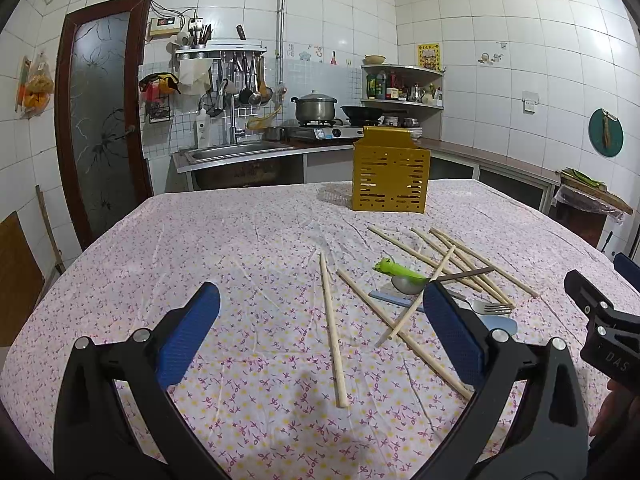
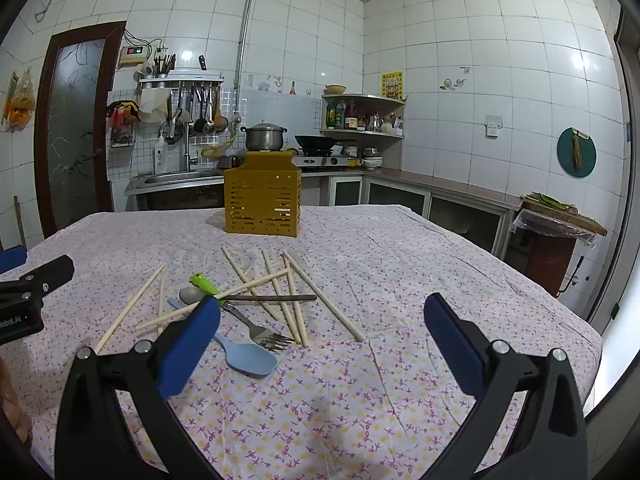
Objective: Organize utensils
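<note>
Nothing visibly sorted: chopsticks [image 2: 276, 292], fork [image 2: 256, 328], spoons [image 2: 244, 356] loose on bench [image 1: 200, 240]; holder [image 2: 262, 204] apart. Both grippers [image 1: 320, 328] [image 2: 320, 332] empty, fingers spread.

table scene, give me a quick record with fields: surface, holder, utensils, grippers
surface: table under a floral cloth
holder: yellow slotted box, upright at the far side, apart from the pile
utensils: loose chopsticks criss-crossed, one dark stick among them; fork; blue spoon; green-handled spoon; all lying on the cloth
left hand-held gripper: open, holding nothing
right hand-held gripper: open, holding nothing
</note>
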A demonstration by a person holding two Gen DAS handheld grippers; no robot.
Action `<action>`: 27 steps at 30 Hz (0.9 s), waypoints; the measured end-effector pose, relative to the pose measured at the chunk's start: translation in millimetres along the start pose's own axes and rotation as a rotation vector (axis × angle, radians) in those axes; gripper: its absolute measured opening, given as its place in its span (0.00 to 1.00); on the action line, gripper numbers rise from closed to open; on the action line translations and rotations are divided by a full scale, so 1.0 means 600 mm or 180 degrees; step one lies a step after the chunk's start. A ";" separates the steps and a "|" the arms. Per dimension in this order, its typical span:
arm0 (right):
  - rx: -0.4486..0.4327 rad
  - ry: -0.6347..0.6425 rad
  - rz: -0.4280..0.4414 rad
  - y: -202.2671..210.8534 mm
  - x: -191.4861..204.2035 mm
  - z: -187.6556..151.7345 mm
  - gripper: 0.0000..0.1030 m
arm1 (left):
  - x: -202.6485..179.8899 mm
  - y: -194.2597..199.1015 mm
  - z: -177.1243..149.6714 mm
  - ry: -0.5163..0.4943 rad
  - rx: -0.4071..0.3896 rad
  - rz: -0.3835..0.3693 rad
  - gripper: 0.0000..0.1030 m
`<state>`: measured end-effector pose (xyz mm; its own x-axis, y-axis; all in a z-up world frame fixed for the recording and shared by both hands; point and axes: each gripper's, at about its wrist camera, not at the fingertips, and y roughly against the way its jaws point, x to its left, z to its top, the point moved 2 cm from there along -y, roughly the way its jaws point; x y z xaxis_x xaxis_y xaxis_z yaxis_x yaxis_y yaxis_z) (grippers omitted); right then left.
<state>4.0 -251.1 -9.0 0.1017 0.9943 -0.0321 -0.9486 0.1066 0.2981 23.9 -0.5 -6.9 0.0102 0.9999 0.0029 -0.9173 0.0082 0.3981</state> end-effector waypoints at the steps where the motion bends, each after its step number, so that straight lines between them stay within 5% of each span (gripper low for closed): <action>1: -0.0002 -0.0003 -0.0004 0.001 0.000 0.000 0.96 | 0.000 0.000 0.000 0.0000 -0.0001 -0.0001 0.95; 27: -0.0078 0.0006 -0.0033 0.006 -0.004 0.001 0.96 | 0.002 0.004 0.001 -0.0008 -0.0040 -0.0008 0.95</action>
<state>0.5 -252.8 -7.0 0.1110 0.9931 -0.0370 -0.9545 0.1169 0.2742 21.9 0.8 -5.3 0.0136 0.9999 0.0044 -0.9222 0.0109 0.3866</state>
